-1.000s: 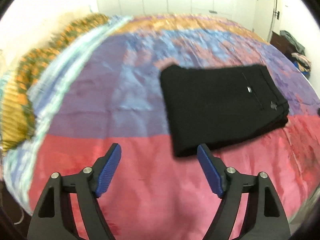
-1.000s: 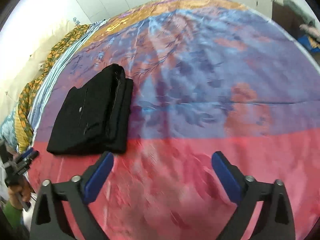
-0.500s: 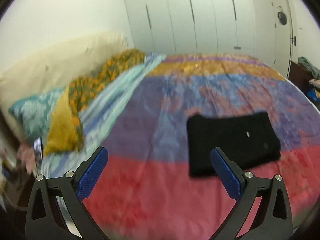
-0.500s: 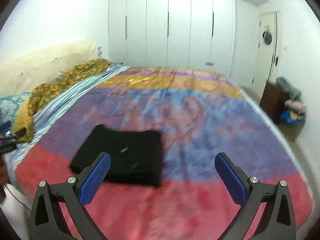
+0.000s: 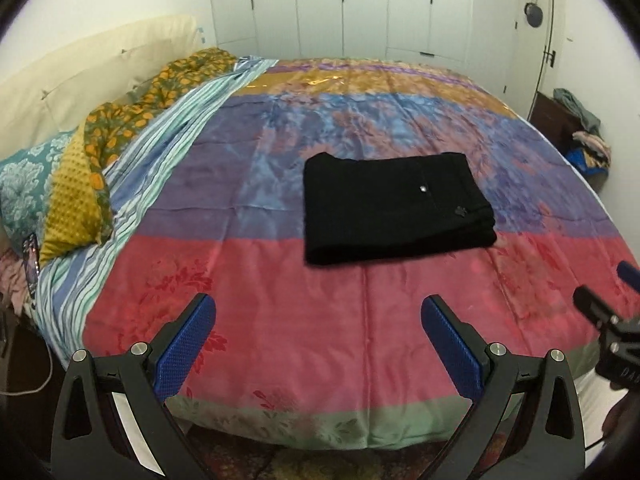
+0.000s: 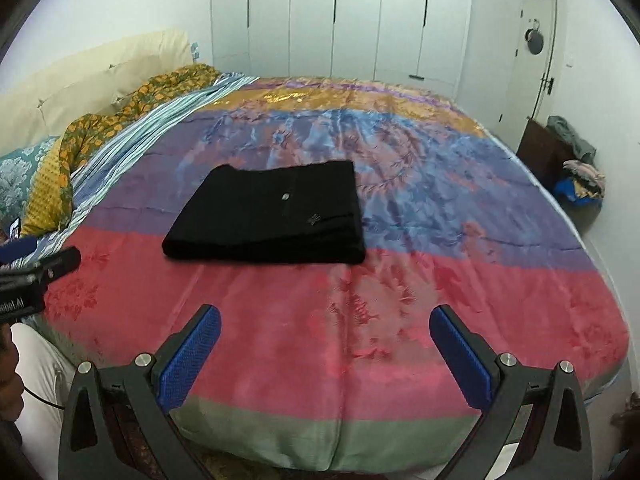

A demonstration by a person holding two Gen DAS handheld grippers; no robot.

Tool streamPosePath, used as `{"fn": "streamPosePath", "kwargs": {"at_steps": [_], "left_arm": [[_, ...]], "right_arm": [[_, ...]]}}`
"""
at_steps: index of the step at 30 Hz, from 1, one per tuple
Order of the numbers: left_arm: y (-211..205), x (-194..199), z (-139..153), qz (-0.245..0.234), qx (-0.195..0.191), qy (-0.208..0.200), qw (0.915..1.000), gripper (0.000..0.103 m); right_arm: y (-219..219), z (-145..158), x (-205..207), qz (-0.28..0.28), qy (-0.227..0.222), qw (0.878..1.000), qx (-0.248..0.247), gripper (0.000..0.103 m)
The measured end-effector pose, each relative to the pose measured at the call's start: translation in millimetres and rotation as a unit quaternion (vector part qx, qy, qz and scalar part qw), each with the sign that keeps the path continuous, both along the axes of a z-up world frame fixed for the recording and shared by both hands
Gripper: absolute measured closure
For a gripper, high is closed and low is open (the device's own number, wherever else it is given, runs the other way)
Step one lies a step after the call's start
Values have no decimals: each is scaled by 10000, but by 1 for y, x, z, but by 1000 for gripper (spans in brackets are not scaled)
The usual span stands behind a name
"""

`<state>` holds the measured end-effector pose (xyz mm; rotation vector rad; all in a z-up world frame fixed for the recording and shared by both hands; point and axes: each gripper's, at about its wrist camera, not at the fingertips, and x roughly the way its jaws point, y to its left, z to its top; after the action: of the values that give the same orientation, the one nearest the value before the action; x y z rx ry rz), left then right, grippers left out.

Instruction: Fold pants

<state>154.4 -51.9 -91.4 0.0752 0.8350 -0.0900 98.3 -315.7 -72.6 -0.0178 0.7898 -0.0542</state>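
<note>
Black pants (image 5: 394,208) lie folded into a flat stack in the middle of the bed (image 5: 360,320), apparently left there because the folding is done. Left gripper (image 5: 318,344): jaws have just been opening, now spread wide, empty. Right gripper (image 6: 326,354): spread wide, empty, well short of the pants. Striped satin bedspread, pillows (image 5: 72,200) at left, white wardrobes (image 6: 340,20) behind.
</note>
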Motion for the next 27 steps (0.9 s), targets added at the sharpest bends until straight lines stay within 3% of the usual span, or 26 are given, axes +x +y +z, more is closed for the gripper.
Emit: {"fn": "streamPosePath", "kwargs": {"at_steps": [10, 15, 27], "left_arm": [[-1, -10, -3, -63, -22, 203, 9998, 1], [-6, -14, -4, -77, 258, 364, 9990, 1], [-5, -15, -7, -117, 186, 532, 9983, 0]], "right_arm": [[3, 11, -12, -288, -110, 9995, -29, 0], [4, 10, -18, -377, -72, 9992, -59, 0], [8, 8, -23, -426, 43, 9990, -89, 0]]}}
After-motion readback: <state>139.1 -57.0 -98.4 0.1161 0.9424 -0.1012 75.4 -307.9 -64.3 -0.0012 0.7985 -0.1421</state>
